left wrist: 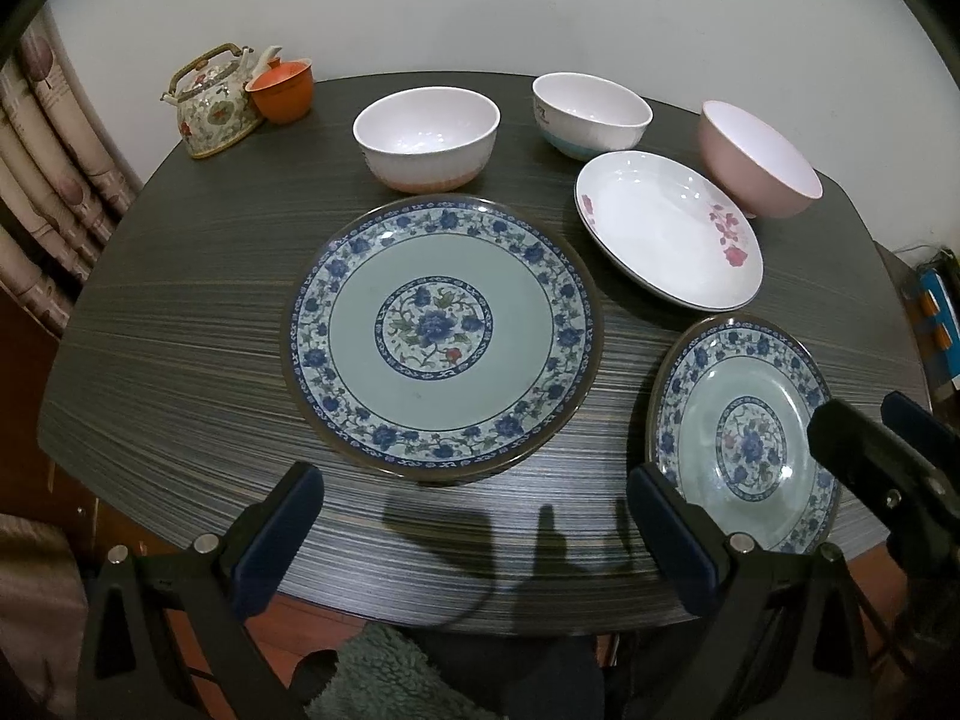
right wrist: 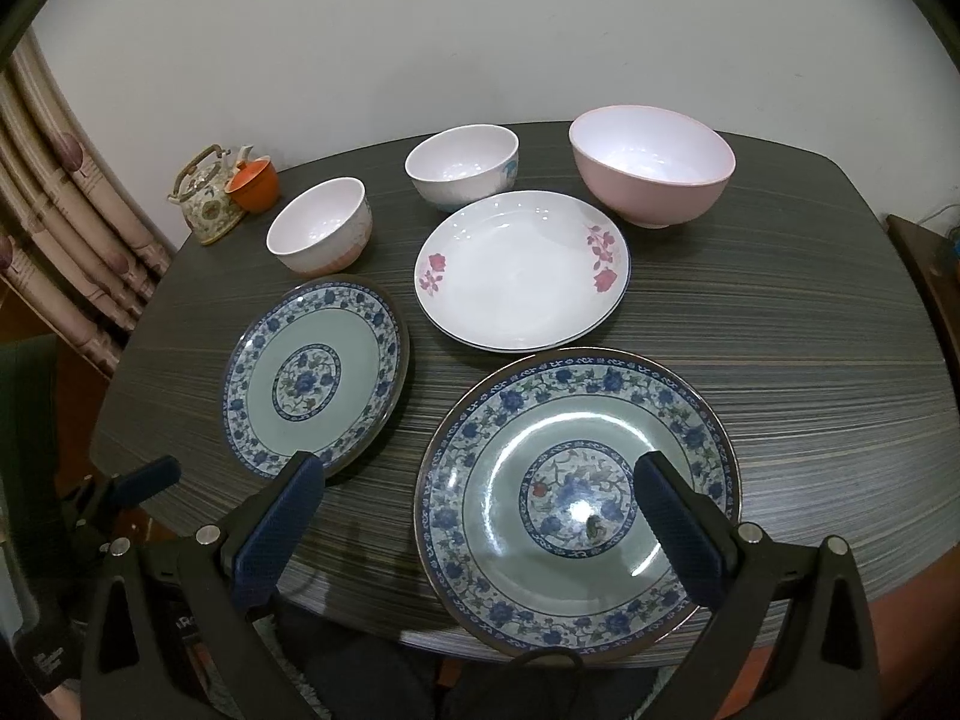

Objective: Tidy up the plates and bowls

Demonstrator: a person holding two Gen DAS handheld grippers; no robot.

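Dark striped table (left wrist: pixel 180 360) w/ 3 plates, 3 bowls; left gripper (left wrist: pixel 474 534) & right gripper (right wrist: pixel 480 516) both wide open, holding nothing.

Ahead of the left tongs (left wrist: pixel 477 531), a celadon plate (left wrist: pixel 441 333) with blue floral rim; beyond the right tongs (right wrist: pixel 480 516), a white plate (right wrist: pixel 522 270) (pink roses), a pink bowl (right wrist: pixel 651 177), dark streaked worktop (right wrist: pixel 810 330).

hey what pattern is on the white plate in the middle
Pink-red flowers on opposite sides of the white plate, with a thin dark rim line. Clearest in the right wrist view.
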